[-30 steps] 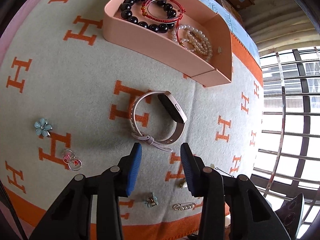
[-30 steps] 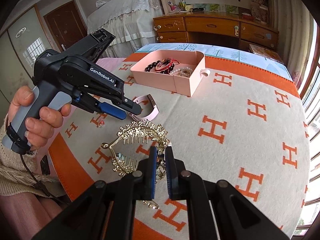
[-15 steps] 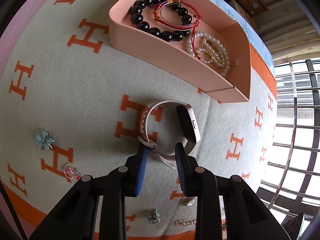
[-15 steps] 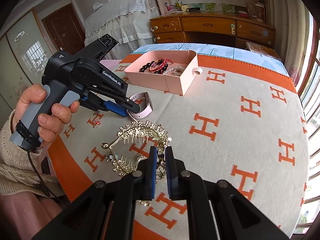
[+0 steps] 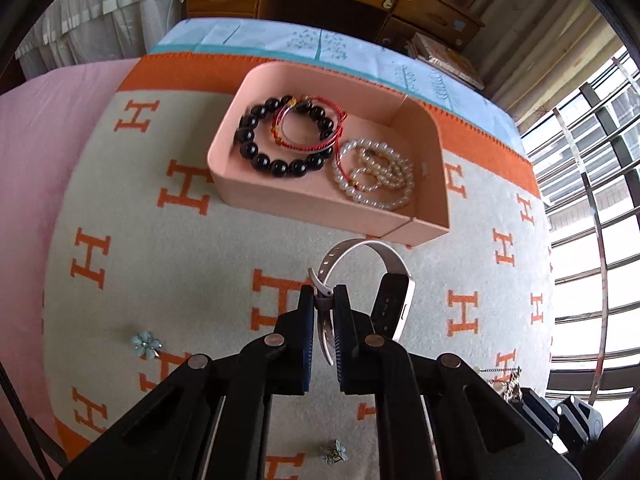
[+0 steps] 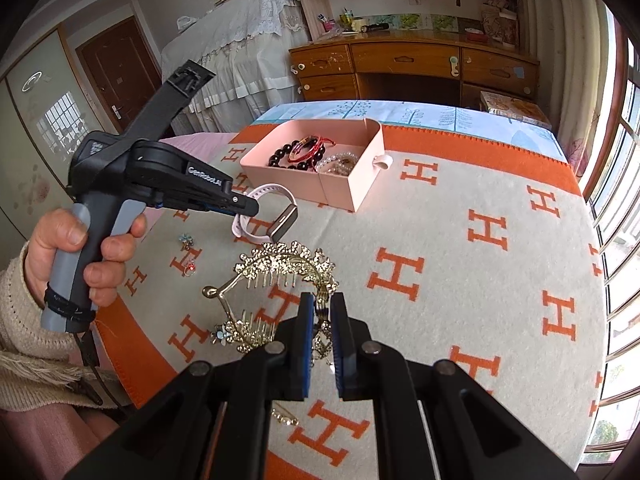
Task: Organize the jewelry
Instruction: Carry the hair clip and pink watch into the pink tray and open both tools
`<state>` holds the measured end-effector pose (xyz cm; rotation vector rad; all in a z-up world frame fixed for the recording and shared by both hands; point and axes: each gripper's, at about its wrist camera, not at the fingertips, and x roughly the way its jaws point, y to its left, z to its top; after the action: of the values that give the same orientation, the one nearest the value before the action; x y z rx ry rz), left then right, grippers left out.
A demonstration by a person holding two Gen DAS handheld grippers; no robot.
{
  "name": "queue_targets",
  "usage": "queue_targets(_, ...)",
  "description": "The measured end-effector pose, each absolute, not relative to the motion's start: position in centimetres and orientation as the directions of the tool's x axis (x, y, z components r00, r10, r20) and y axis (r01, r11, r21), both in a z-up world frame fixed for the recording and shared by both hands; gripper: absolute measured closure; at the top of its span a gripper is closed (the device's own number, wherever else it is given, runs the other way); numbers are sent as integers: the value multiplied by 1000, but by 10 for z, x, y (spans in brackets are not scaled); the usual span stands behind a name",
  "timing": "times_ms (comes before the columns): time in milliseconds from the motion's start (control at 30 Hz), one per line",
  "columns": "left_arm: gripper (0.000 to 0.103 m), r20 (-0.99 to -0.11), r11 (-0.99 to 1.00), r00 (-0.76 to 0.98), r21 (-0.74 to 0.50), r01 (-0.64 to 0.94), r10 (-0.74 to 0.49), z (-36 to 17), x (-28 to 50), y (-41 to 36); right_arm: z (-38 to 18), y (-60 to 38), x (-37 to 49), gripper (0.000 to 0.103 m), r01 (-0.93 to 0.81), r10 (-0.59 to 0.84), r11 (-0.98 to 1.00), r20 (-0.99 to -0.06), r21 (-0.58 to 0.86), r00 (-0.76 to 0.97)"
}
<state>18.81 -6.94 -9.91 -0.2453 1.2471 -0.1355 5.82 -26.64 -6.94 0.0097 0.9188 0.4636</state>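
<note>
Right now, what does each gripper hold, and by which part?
The left gripper holds the pink smartwatch by its strap's buckle end. The right gripper grips the gold tiara by its ornamented band.

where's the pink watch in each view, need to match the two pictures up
Left wrist: the pink watch hangs lower centre, its strap pinched in the left hand-held gripper.
Right wrist: the watch is left of centre, off the blanket, at the left hand-held gripper's tips.
Shared landmark: the pink box just beyond it.
</note>
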Motion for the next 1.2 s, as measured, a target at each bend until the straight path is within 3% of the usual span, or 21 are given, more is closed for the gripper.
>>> queue_targets(200, 96, -879, 965, 415, -263, -14, -234, -53, 210, -51, -41, -252, 93, 95, -340, 357, 923, -732, 181, 580)
queue_targets(367, 96, -853, 949, 449, -313, -32, -267, -49, 235, -34, -23, -241, 149, 95, -259, 330, 942, -709, 211, 623)
queue_targets(800, 94, -902, 971, 388, -230, -67, -187, -125, 289, -19, -75, -199, 254, 95, -117, 271, 962, -787, 248, 554)
queue_targets(967, 73, -884, 978, 432, -206, -17, -179, -117, 273, -18, -94, -192, 267, 95, -78, 224, 973, -812, 217, 538)
queue_targets(1100, 27, -841, 989, 525, -148, 7, -129, -95, 246, -24, -104, -190, 277, 94, -38, 153, 987, -834, 157, 529)
queue_targets(1200, 23, -794, 995, 599, -94, 45, -102, -81, 225, -32, -111, -188, 282, 92, -26, 128, 991, -855, 133, 503)
